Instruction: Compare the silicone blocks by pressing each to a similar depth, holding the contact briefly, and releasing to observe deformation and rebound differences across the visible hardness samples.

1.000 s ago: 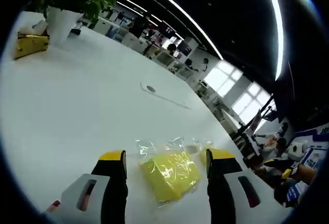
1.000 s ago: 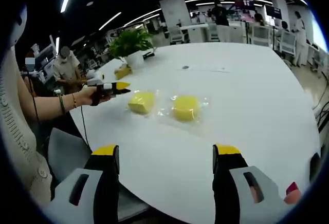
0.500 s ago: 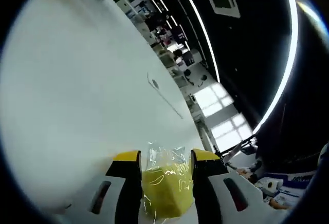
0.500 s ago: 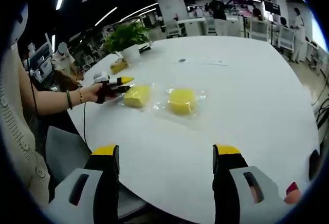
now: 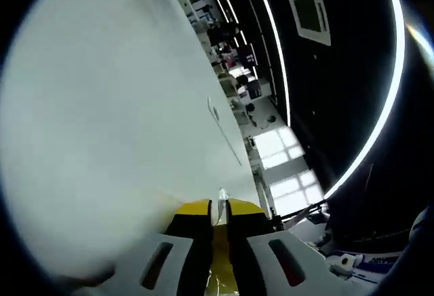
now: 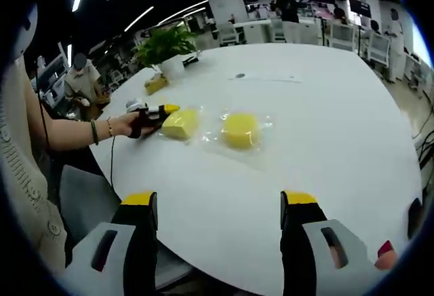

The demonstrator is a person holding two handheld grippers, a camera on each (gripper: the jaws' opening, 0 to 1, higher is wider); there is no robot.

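My left gripper [image 5: 219,209] is shut on a yellow silicone block [image 5: 218,272] in a clear plastic bag; only a thin yellow strip shows between its jaws. In the right gripper view the same left gripper [image 6: 165,111], held by a hand, pinches the left edge of that square block [image 6: 182,125] on the white table [image 6: 325,126]. A second, rounder yellow block [image 6: 241,130], also bagged, lies untouched just to its right. My right gripper [image 6: 218,201] hangs open and holds nothing, above the table's near edge and well short of both blocks.
A potted plant [image 6: 166,45] and a yellow tissue box [image 6: 154,84] stand at the table's far left. A grey chair [image 6: 85,201] sits beside the near edge. A person [image 6: 83,79] sits beyond the left side. The white tabletop [image 5: 102,106] stretches ahead.
My left gripper has moved forward onto the square block and shut on it, jaws going from wide apart to nearly together. The right gripper has stayed open and still.
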